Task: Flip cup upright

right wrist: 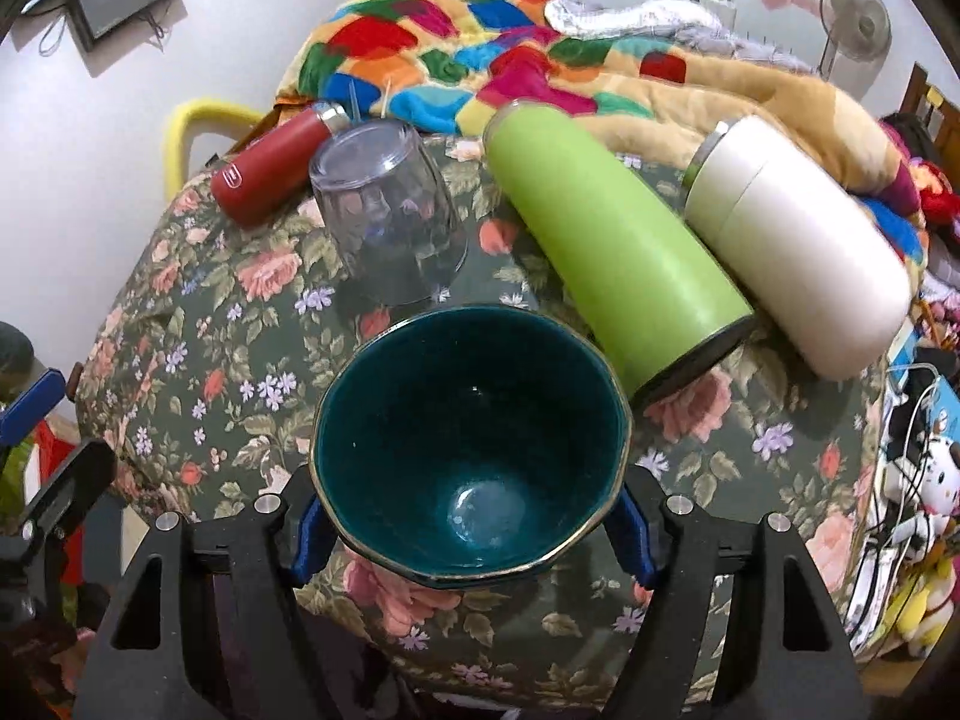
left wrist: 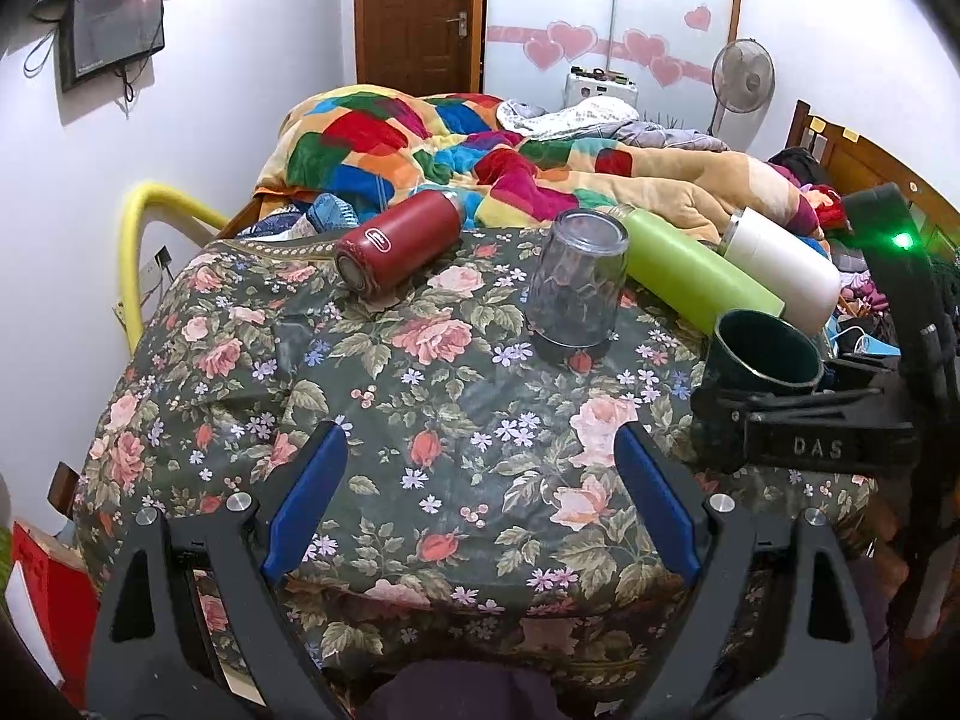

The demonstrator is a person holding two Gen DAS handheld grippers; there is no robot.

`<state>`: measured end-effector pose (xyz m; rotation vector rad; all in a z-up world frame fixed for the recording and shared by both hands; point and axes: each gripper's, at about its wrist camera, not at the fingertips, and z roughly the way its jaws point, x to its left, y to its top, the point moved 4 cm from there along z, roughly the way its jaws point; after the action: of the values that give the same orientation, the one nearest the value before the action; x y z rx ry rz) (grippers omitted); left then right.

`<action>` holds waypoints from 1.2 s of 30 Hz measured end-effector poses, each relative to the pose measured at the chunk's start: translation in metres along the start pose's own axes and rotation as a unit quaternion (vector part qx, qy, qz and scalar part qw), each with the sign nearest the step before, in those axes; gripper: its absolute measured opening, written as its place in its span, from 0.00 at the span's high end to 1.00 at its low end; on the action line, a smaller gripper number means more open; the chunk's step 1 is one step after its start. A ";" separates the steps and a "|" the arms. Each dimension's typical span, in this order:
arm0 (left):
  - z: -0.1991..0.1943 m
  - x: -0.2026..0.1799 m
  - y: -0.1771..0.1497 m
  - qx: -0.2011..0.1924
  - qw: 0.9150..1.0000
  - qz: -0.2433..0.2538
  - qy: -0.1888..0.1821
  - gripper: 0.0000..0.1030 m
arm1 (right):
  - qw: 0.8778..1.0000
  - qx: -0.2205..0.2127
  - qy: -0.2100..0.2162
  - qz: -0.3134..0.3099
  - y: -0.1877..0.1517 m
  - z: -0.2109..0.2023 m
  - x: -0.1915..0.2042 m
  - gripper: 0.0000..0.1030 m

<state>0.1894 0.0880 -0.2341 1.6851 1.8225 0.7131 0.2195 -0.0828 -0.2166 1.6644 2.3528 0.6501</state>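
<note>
We have the dark teal cup [right wrist: 471, 456] clamped between the blue pads of the right gripper [right wrist: 471, 531], at lower centre of the right wrist view, its mouth facing the camera and slightly upward; in the left wrist view the same cup [left wrist: 765, 354] shows at the right edge, held above the floral cloth [left wrist: 420, 396]. Whether its base touches the cloth yet we cannot tell. The left gripper [left wrist: 480, 498] hangs with its jaws wide and nothing between them, low in its own frame, over bare cloth. The main risk, as we judge it, is the surface: the cloth looks soft and lumpy, so a cup set down on a fold could tip as soon as the pads let go. A second risk is crowding. The green bottle [right wrist: 612, 252] lies on its side just right of the cup, with the white bottle [right wrist: 798, 240] against it, and the inverted clear glass [right wrist: 390, 216] stands just beyond at upper left; a sideways swing could nudge either, and the round bottles may roll. The red bottle [right wrist: 264, 177] lies farther off at upper left. The grip sits near the rim, so a tilt could let the glazed wall slip.
</note>
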 end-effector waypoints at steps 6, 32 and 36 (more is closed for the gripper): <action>0.002 -0.003 -0.001 0.005 1.000 -0.007 -0.006 0.12 | 1.000 0.008 -0.002 -0.007 -0.009 -0.001 0.001 0.31; -0.187 -0.061 0.057 -0.198 0.978 0.005 -0.069 0.11 | 0.960 -0.279 -0.005 -0.013 -0.029 -0.249 -0.005 0.29; -0.234 -0.070 0.059 -0.261 0.963 0.010 -0.065 0.09 | 0.936 -0.353 -0.007 -0.005 -0.041 -0.298 0.000 0.27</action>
<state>0.0696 0.0193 -0.0246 1.3615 1.3718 0.9671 0.0674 -0.1667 0.0287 1.3044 1.7774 1.2802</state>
